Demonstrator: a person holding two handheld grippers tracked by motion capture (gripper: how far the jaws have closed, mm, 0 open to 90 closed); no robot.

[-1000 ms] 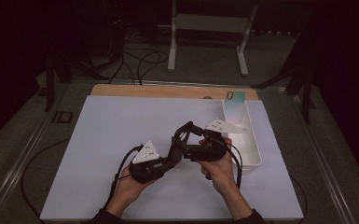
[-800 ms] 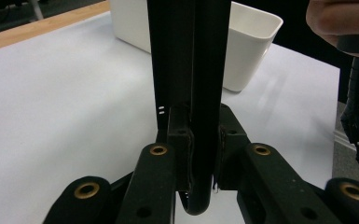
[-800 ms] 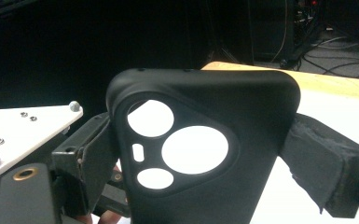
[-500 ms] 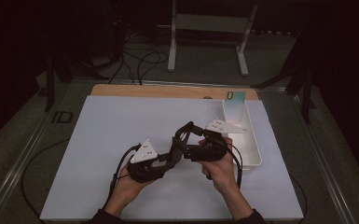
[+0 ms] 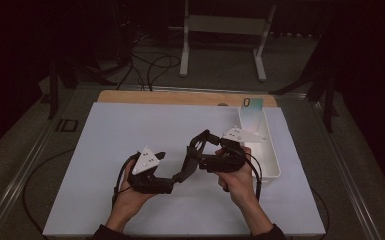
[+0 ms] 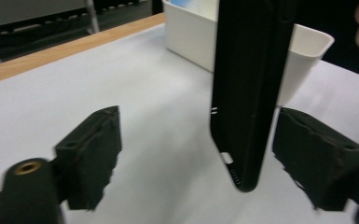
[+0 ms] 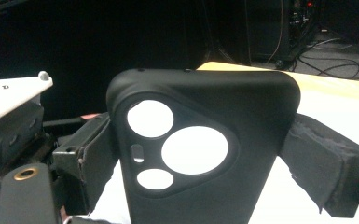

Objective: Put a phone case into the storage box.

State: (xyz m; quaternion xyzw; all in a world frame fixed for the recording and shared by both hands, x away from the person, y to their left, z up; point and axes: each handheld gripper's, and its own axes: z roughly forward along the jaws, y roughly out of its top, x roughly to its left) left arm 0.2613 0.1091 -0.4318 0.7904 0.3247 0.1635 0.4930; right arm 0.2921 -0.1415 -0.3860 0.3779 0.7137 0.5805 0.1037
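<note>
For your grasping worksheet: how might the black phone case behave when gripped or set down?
The phone case is an empty thin shell with camera cutouts, so probably light and slightly flexible. Its matte surface likely grips pads well. Stood on its narrow edge, it would probably tip.

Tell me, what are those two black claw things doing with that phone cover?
A person holds a gripper in each hand over a white table. The right gripper is clamped on a black phone case and holds it up off the table. The left gripper has just been opening its jaws: the bottom end of the case sits between them, but the pads are off it. A white bin stands on the right side of the table.
</note>
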